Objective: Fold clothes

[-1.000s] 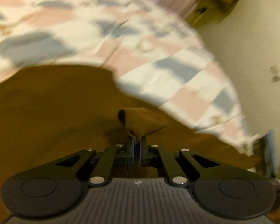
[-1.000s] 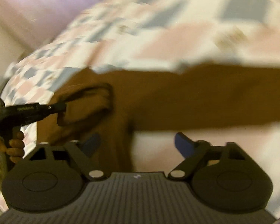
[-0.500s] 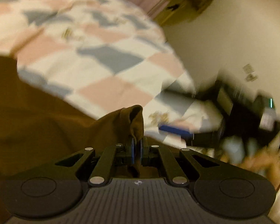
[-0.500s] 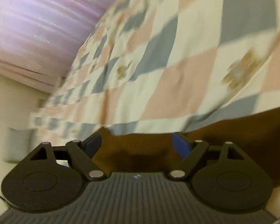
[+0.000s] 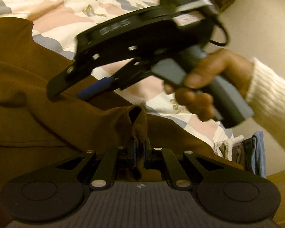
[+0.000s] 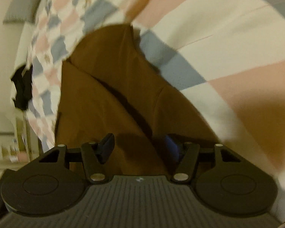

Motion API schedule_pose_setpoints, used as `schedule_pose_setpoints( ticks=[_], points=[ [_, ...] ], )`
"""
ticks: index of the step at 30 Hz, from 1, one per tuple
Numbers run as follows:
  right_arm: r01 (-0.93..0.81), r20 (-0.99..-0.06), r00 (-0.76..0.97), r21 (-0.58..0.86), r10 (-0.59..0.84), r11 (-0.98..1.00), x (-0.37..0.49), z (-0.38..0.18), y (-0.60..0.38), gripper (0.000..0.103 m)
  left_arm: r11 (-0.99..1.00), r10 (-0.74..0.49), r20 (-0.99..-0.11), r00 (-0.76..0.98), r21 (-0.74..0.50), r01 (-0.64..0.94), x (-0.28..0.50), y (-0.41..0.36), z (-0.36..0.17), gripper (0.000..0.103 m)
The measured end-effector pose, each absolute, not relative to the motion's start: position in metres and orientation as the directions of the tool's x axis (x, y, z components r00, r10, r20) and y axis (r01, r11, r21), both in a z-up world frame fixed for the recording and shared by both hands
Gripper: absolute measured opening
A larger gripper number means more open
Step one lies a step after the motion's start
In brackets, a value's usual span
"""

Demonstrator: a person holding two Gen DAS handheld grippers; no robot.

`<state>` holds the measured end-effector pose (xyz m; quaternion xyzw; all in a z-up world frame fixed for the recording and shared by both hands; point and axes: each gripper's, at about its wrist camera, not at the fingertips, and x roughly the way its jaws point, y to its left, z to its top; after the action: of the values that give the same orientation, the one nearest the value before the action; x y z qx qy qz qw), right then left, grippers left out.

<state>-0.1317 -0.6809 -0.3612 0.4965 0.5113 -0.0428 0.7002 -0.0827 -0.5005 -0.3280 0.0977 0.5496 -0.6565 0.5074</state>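
Cloth, the brown garment (image 5: 47, 125), we are pinching in our left gripper (image 5: 139, 150); our right gripper (image 6: 140, 148) is gaping wide above it

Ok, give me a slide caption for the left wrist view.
Left gripper pinches a fold of the brown garment while the open right gripper reaches in over the checked bedspread.
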Motion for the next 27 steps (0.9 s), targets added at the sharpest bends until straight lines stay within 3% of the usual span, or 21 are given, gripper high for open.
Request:
schedule_pose_setpoints(
  ticks=[1,2,3,4,5,9,15,18,19,27],
  points=[
    [0.562,-0.755,0.460,0.655,0.467,0.505,-0.128,-0.366,-0.681,0.054,0.122,-0.560,-0.685,-0.466,-0.625,0.771,-0.082,-0.501,-0.329,0.003],
    [0.552,-0.745,0.455,0.666,0.488,0.502,-0.126,-0.369,-0.681,0.035,0.126,-0.562,-0.684,-0.466,-0.627,0.768,-0.081,-0.501,-0.329,0.003],
    [0.543,-0.736,0.452,0.675,0.505,0.499,-0.124,-0.372,-0.682,0.026,0.131,-0.563,-0.682,-0.467,-0.631,0.764,-0.080,-0.501,-0.330,0.003],
    [0.535,-0.727,0.452,0.684,0.517,0.496,-0.124,-0.371,-0.684,0.009,0.135,-0.564,-0.680,-0.468,-0.636,0.760,-0.078,-0.502,-0.331,0.003],
    [0.521,-0.714,0.460,0.698,0.527,0.491,-0.124,-0.369,-0.688,0.006,0.139,-0.567,-0.677,-0.470,-0.640,0.755,-0.077,-0.504,-0.333,0.003],
    [0.468,-0.691,0.504,0.723,0.519,0.508,-0.122,-0.352,-0.704,0.006,0.141,-0.581,-0.654,-0.485,-0.667,0.731,-0.073,-0.513,-0.335,0.003],
    [0.471,-0.731,0.509,0.679,0.455,0.564,-0.119,-0.342,-0.723,0.004,0.136,-0.575,-0.638,-0.512,-0.691,0.710,-0.080,-0.535,-0.346,0.004],
    [0.482,-0.747,0.501,0.660,0.437,0.577,-0.123,-0.343,-0.729,0.022,0.132,-0.568,-0.634,-0.525,-0.699,0.702,-0.084,-0.545,-0.351,0.004],
    [0.475,-0.736,0.504,0.673,0.452,0.567,-0.127,-0.344,-0.730,0.042,0.127,-0.567,-0.633,-0.528,-0.700,0.703,-0.085,-0.545,-0.352,0.004],
    [0.467,-0.753,0.397,0.657,0.524,0.591,-0.131,-0.366,-0.727,0.037,0.148,-0.552,-0.680,-0.482,-0.649,0.746,-0.090,-0.539,-0.356,0.006]
  ],
)
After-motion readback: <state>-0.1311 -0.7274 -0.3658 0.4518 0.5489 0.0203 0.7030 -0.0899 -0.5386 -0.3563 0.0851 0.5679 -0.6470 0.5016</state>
